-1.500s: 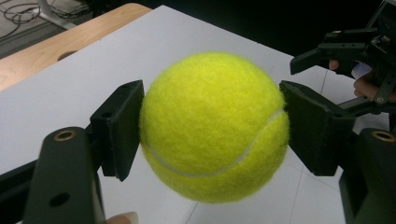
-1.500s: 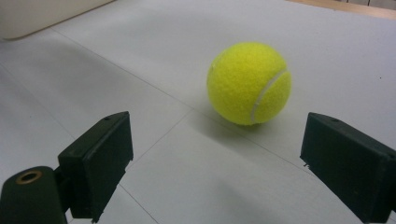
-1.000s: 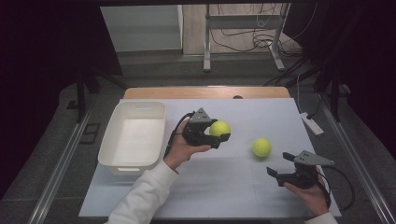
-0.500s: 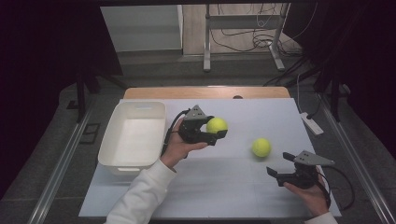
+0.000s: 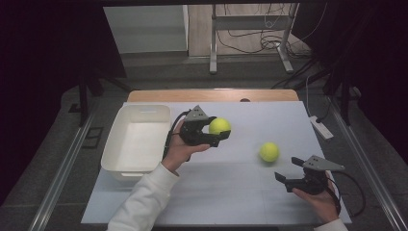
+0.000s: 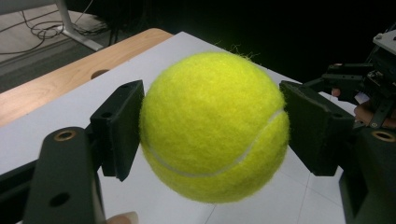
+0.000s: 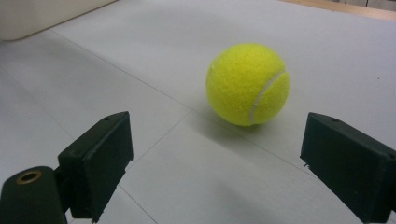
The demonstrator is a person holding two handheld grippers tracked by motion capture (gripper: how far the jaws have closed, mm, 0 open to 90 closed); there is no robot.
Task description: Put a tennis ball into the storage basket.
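Two fuzzy yellow balls: one held up in our left tongs, one waiting on the worktop.

We have the left tongs (image 5: 217, 136) squeezed shut on the first tennis ball (image 6: 214, 126), one black pad pressing each side at its widest part, and it hangs in the air above the white worktop (image 5: 240, 192), near the white tub (image 5: 137, 144). We think the ball is light and a bit squishy, and its fuzz should help the pads hold on. It is round, so a grip off the middle could make it pop out. The second tennis ball (image 7: 247, 84) sits on the worktop just ahead of our right tongs (image 7: 233, 165), which are wide open and hold nothing. We judge it could roll if bumped, so we should close on its two sides, right across the middle.
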